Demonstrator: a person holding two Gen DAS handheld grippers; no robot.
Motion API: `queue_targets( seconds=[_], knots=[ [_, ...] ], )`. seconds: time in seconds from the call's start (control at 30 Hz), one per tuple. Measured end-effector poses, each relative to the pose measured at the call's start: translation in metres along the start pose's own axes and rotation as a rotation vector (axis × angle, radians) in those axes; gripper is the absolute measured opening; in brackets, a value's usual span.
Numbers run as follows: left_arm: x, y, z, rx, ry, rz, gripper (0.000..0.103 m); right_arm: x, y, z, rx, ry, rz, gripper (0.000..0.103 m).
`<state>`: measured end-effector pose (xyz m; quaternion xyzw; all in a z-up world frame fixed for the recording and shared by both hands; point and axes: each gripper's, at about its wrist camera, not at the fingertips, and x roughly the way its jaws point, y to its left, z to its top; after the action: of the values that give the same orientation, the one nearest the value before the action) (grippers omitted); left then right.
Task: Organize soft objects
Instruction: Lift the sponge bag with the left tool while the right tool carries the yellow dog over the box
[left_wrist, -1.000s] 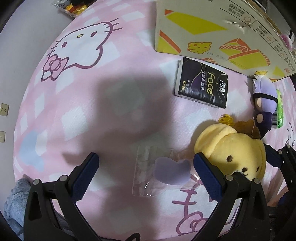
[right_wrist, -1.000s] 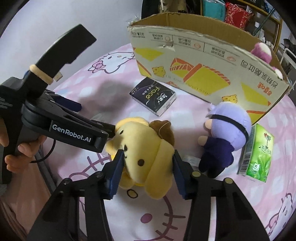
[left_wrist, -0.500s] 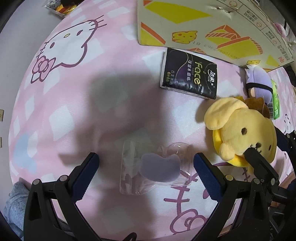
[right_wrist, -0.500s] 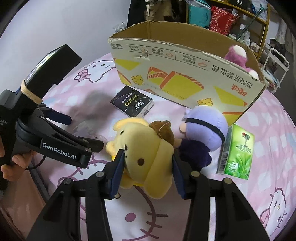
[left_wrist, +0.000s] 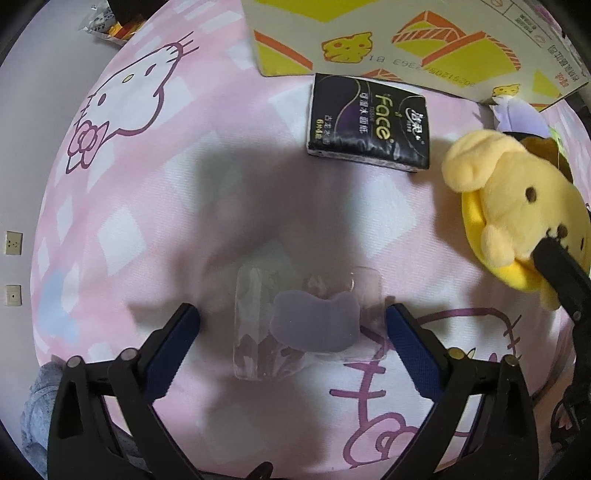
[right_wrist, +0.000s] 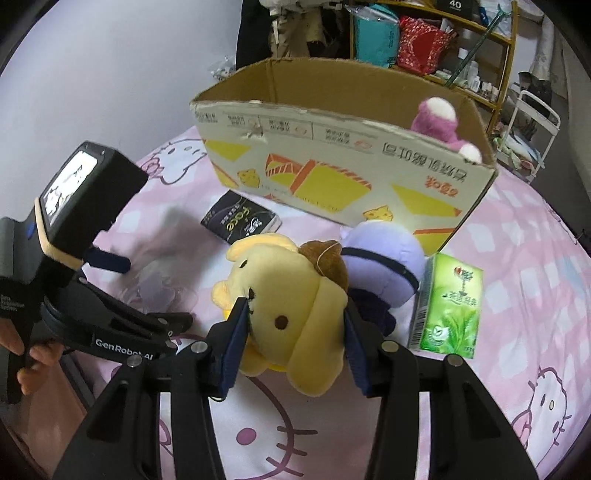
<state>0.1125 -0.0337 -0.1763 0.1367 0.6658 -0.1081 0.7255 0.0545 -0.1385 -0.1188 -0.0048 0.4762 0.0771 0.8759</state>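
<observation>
My right gripper (right_wrist: 293, 343) is shut on a yellow dog plush (right_wrist: 295, 295) and holds it above the pink bedsheet; the plush also shows at the right of the left wrist view (left_wrist: 517, 218). My left gripper (left_wrist: 293, 332) is open, its jaws either side of a clear plastic packet with a purple cat-shaped pad (left_wrist: 314, 317) lying on the sheet. An open cardboard box (right_wrist: 332, 173) stands behind, with a pink plush (right_wrist: 443, 122) inside. A purple plush (right_wrist: 384, 254) lies in front of the box.
A black tissue pack (left_wrist: 369, 122) lies near the box, also in the right wrist view (right_wrist: 240, 221). A green tissue pack (right_wrist: 448, 306) stands right of the purple plush. Shelves with clutter (right_wrist: 424, 40) are behind the bed. A wall with sockets (left_wrist: 13, 243) is left.
My right gripper has lifted the yellow dog plush up and toward the box. My left gripper has moved forward over the clear packet, still open.
</observation>
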Motion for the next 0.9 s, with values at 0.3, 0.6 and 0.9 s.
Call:
queue_targets(
  seconds=[0.3, 0.6, 0.9],
  knots=[
    [-0.014, -0.013, -0.006, 0.003, -0.097, 0.002, 0.075, -0.017, -0.004, 0.002, 0.023, -0.073, -0.034, 0.051],
    [-0.079, 0.008, -0.025, -0.133, -0.435, 0.024, 0.075, -0.043, -0.011, 0.002, 0.061, -0.163, -0.024, 0.051],
    [-0.145, 0.030, -0.038, -0.151, -0.741, 0.038, 0.075, -0.076, -0.010, 0.010, 0.061, -0.317, -0.060, 0.051]
  ],
)
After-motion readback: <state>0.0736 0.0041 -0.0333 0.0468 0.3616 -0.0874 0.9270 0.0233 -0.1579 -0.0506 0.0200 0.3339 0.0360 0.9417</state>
